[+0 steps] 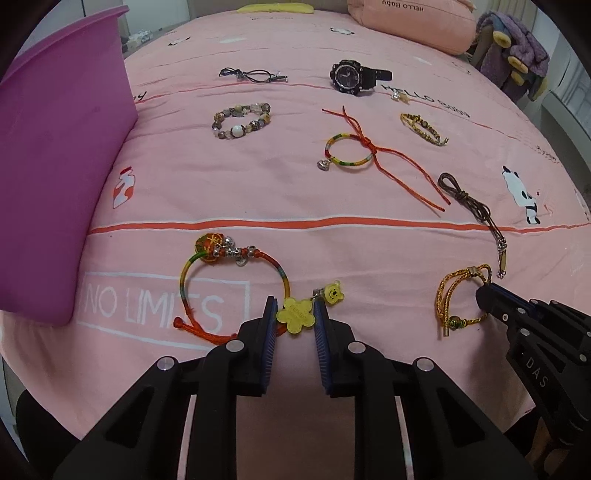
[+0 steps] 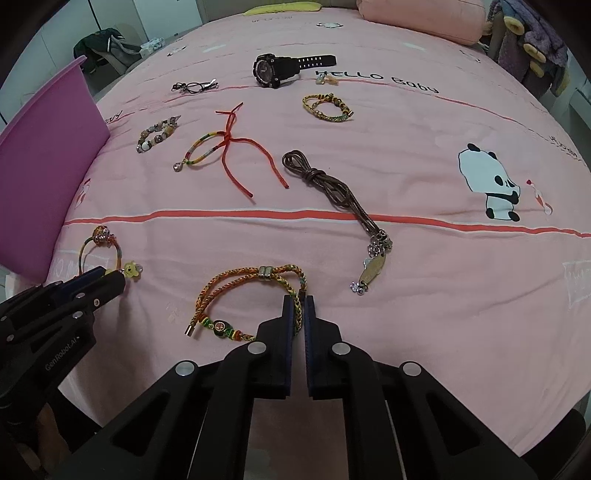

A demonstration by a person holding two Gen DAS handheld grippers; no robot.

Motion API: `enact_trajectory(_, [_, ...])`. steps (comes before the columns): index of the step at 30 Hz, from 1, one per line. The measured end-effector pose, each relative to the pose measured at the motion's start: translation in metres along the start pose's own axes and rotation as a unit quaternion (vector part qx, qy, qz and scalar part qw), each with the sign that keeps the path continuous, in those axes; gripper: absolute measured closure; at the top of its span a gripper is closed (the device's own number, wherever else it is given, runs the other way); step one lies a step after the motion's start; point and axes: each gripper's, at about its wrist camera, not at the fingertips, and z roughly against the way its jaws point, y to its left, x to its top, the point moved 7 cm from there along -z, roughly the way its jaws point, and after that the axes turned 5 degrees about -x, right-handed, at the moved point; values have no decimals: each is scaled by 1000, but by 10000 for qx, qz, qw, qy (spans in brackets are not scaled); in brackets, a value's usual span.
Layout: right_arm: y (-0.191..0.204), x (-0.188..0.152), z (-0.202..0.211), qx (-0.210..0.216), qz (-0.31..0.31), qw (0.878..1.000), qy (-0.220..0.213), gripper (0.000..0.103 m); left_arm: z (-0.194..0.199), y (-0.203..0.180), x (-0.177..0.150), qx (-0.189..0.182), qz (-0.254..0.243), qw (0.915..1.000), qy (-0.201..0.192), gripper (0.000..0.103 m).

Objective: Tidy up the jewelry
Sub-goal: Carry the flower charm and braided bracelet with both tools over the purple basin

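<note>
While right tongs [image 2: 300, 300] pinch the braided bracelet [image 2: 236, 291], left tongs [image 1: 295, 308] flank a flower charm [image 1: 295, 317].

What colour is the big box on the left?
Purple box, clearest in the left wrist view.

Even, soft indoor light fills both views, with no strong glare and only faint shadows beneath the jewelry on the pink bedsheet [image 1: 295, 192]. Colours look slightly washed and pinkish. The fisheye lenses bend straight lines hard: the orange stripe [image 2: 295, 216] bows, and the bed curves away like a dome. Dark vignetting rings every corner. The centre is sharp enough to read the printed lettering; the far pillow [image 1: 417, 22] and the room edges go softer and smeared.
</note>
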Motion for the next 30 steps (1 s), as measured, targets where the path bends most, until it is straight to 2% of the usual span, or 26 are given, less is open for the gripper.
enact_trajectory(7, [1, 3, 19, 144, -36, 9998, -145, 97, 37, 8, 12, -202, 202, 9991, -312, 83])
enact_trajectory(18, [13, 27, 79, 399, -4, 9968, -698, 97, 94, 21, 28, -320, 358, 9962, -724, 83])
enact_trajectory(24, [36, 49, 117, 616, 143, 9925, -1048, 97, 133, 31, 42, -354, 419, 9921, -1130, 83])
enact_trajectory(30, [77, 76, 154, 929, 448, 9841, -1448, 97, 174, 54, 56, -295, 521, 9865, -1522, 83])
